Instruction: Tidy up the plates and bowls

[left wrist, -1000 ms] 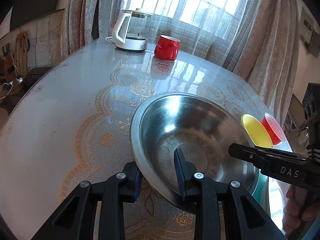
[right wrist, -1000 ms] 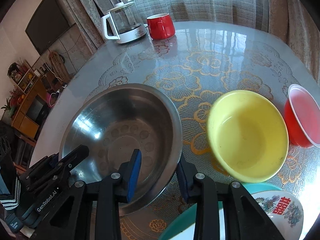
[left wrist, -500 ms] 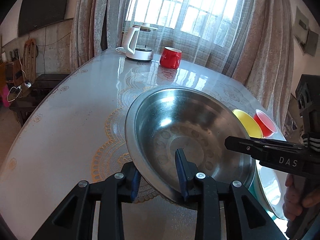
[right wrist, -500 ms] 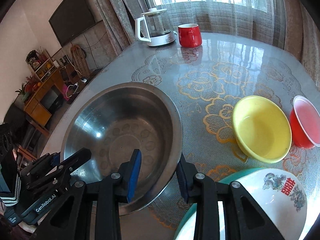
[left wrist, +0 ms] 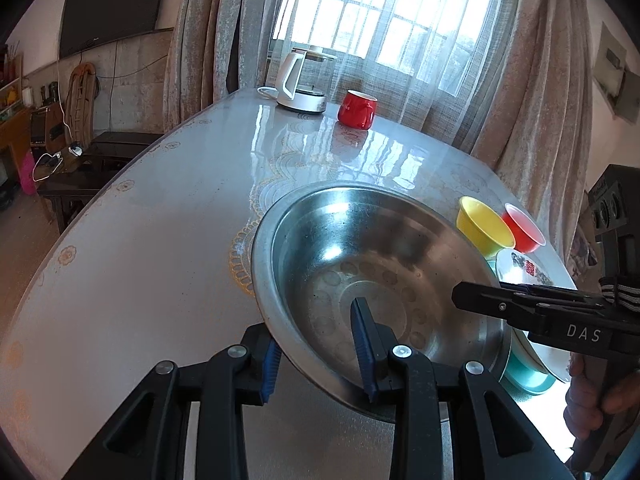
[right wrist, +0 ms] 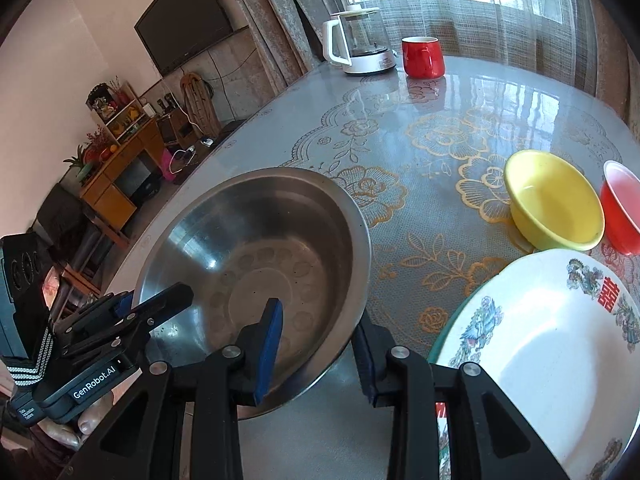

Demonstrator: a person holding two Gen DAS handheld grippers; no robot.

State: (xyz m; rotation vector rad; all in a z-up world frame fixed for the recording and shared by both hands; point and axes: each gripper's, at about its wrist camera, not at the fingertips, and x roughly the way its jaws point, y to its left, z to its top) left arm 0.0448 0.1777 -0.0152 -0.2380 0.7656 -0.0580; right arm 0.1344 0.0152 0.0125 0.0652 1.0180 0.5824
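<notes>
- One large round stainless-steel basin [right wrist: 256, 264]
- One yellow plastic bowl [right wrist: 554, 200]
- One red plastic bowl [right wrist: 622, 208]
- One white patterned enamel plate [right wrist: 552, 344]
- One red ceramic mug [right wrist: 423, 57]
- One white-based glass kettle [right wrist: 360, 42]

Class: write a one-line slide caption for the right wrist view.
Two hand-held grippers grip a round steel basin's rim above the floral table.

My two wrist cameras look steeply down, close over the steel bowl [left wrist: 372, 276] [right wrist: 256, 256], from opposite sides; both share it.
</notes>
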